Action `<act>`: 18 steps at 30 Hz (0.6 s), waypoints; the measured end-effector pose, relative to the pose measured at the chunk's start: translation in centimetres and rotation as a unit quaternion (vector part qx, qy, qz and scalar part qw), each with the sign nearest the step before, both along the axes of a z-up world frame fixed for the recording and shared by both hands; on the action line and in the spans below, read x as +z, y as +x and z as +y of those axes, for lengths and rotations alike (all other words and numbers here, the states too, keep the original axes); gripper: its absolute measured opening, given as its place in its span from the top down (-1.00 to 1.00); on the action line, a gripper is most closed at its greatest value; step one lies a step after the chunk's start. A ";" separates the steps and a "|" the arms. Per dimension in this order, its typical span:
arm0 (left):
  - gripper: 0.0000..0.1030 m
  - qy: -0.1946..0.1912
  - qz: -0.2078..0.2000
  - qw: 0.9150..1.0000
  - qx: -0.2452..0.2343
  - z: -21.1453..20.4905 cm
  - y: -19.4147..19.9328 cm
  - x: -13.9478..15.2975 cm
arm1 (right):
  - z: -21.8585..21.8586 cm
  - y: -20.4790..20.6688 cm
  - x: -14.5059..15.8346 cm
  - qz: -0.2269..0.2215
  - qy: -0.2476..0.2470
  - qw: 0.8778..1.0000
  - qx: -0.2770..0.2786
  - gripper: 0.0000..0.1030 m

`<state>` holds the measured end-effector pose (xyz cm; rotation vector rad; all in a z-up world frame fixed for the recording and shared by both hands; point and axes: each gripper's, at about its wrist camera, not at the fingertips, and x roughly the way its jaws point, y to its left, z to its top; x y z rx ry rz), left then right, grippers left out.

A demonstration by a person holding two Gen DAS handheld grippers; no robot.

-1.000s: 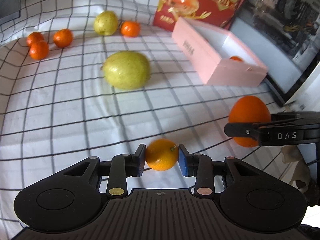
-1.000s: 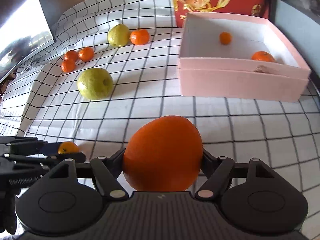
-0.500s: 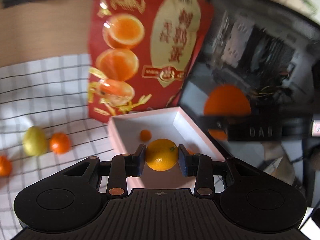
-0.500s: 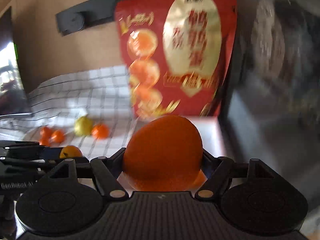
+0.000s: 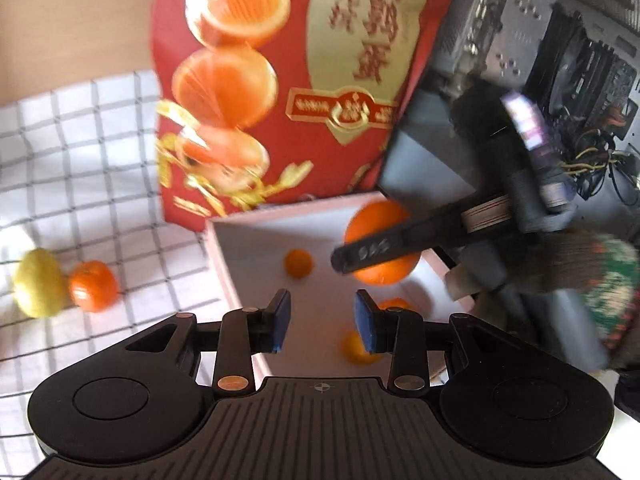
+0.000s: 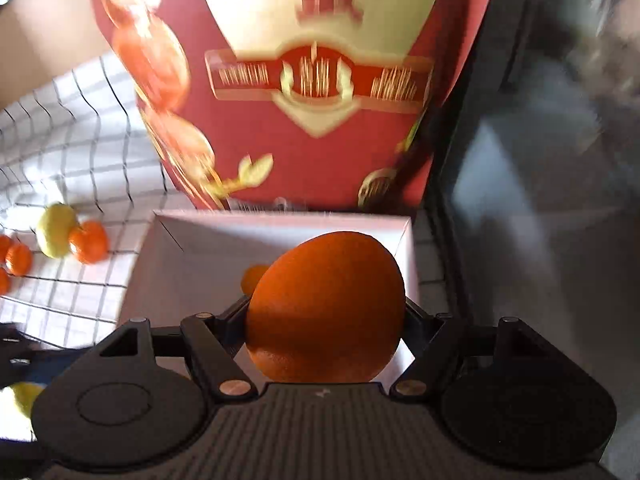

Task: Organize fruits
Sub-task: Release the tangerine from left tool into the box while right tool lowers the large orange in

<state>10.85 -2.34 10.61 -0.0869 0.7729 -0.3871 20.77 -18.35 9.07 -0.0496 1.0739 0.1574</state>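
Observation:
My left gripper [image 5: 322, 322] is open and empty above the near end of the pink box [image 5: 228, 264]. A small yellow-orange fruit [image 5: 354, 350] lies blurred in the box just below its right pad. Two more small oranges [image 5: 298, 263] sit in the box. My right gripper [image 6: 326, 312] is shut on a large orange [image 6: 326, 308] and holds it over the pink box [image 6: 160, 256]. It also shows in the left wrist view [image 5: 380, 254], above the box's right side.
A red fruit carton [image 5: 288, 80] stands behind the box. A computer case [image 5: 540, 60] is to the right. A green pear [image 5: 38, 284] and small oranges [image 5: 94, 286] lie on the checked cloth [image 5: 80, 184] to the left.
My left gripper has opened and the small yellow-orange fruit has dropped into the box. Both grippers have moved closer over the box; the right one still holds the large orange.

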 end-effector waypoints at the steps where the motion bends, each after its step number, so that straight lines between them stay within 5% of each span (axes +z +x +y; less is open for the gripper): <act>1: 0.24 -0.007 -0.005 1.000 0.004 0.6 -0.6 0.3 | 0.3 0.3 -0.7 0.008 -0.004 1.000 -0.001 -0.46; 7: 0.24 -0.031 -0.006 0.998 0.046 5.1 -4.5 0.0 | 1.9 1.4 -3.0 0.047 -0.028 0.998 -0.011 -0.47; 15: 0.25 -0.060 0.021 0.985 0.162 13.4 -9.1 -1.6 | 2.1 0.3 -2.7 0.099 0.037 0.993 -0.050 -0.50; 18: 0.25 -0.060 0.021 0.980 0.186 15.7 -10.5 -2.0 | 3.7 -0.3 -1.5 0.084 -0.004 0.996 -0.036 -0.49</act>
